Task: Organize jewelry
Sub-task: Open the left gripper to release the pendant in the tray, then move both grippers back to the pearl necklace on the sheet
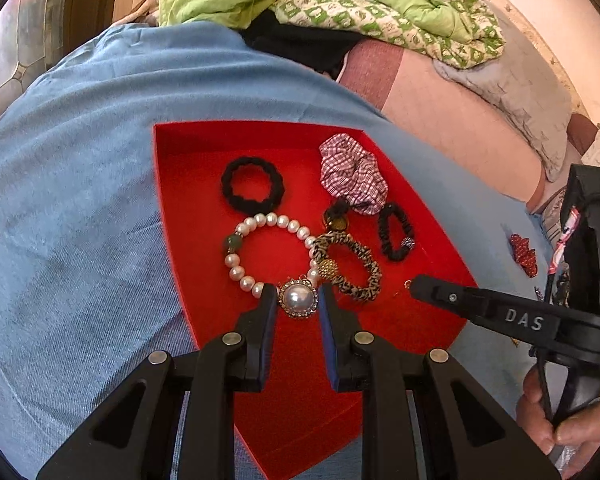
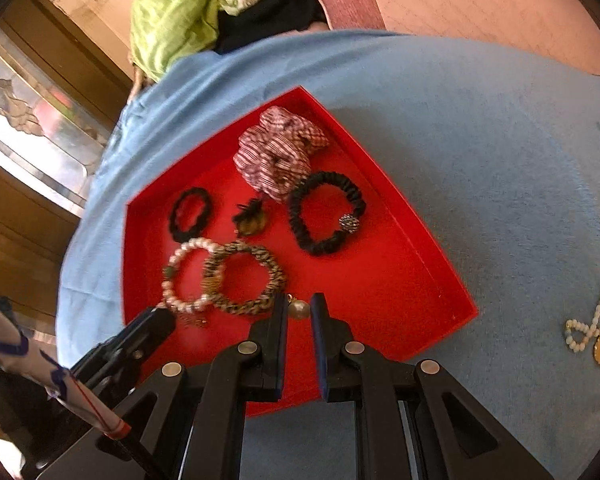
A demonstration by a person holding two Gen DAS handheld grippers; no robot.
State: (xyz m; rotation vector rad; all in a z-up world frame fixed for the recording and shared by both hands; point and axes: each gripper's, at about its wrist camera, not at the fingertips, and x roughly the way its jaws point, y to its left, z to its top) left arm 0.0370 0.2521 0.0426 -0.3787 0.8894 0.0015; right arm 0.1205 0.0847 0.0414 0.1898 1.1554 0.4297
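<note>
Here, low in the left wrist view, the left gripper [image 1: 298, 300] clasps a pearl brooch [image 1: 298, 299] over the red tray [image 1: 180, 168]. The right gripper [image 2: 299, 308] pinches what looks like a small pearl earring [image 2: 299, 309], blurred, beside the leopard-print scrunchie [image 2: 244, 280].

Glossy pearl bracelet [image 1: 270, 254] in a matt red tray [image 1: 172, 184] on blue woven cloth [image 1: 80, 200]
</note>
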